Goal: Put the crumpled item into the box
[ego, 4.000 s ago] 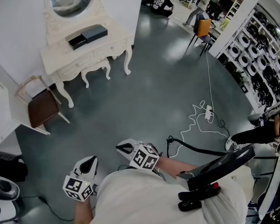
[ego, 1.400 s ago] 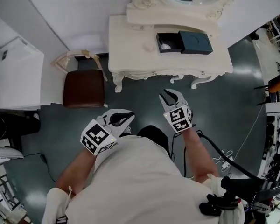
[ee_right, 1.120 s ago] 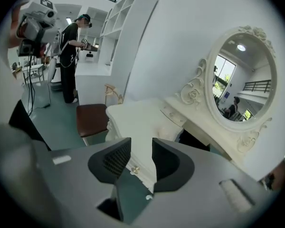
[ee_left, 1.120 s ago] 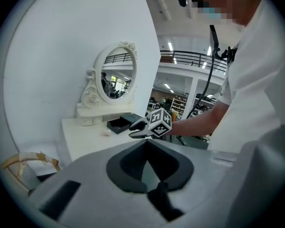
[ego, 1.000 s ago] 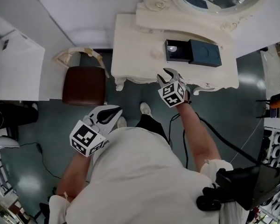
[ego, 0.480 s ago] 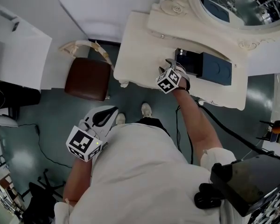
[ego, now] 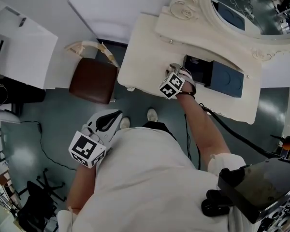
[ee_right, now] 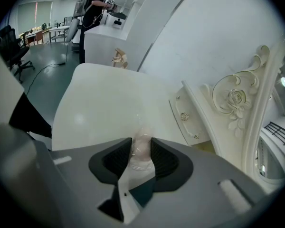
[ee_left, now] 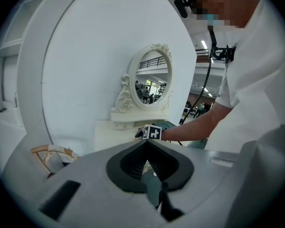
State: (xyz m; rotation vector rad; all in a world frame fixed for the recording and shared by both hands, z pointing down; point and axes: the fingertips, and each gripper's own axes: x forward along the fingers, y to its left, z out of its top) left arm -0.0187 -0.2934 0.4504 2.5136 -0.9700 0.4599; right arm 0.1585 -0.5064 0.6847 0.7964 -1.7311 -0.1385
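A crumpled, translucent pinkish item (ee_right: 142, 147) sits between the pads of my right gripper (ee_right: 142, 152), just above the cream dressing table (ee_right: 104, 103). The jaws are closing, and the pads touch the item on both sides. In the head view the right gripper (ego: 176, 68) is over the tabletop, at the left edge of an open dark box (ego: 199, 70), and it hides the item. The box's blue-grey lid (ego: 228, 81) lies beside the box on the right. My left gripper (ego: 105, 121) hangs low by my body, shut and empty.
The dressing table (ego: 140, 57) stands against a white wall with an ornate oval mirror (ego: 253, 6) at its back. A brown-seated chair (ego: 92, 80) stands to its left over the grey floor. A white cabinet (ego: 19, 47) is at far left.
My right gripper has reached forward from in front of the table to the tabletop beside the open box. The left gripper has stayed low near my body.
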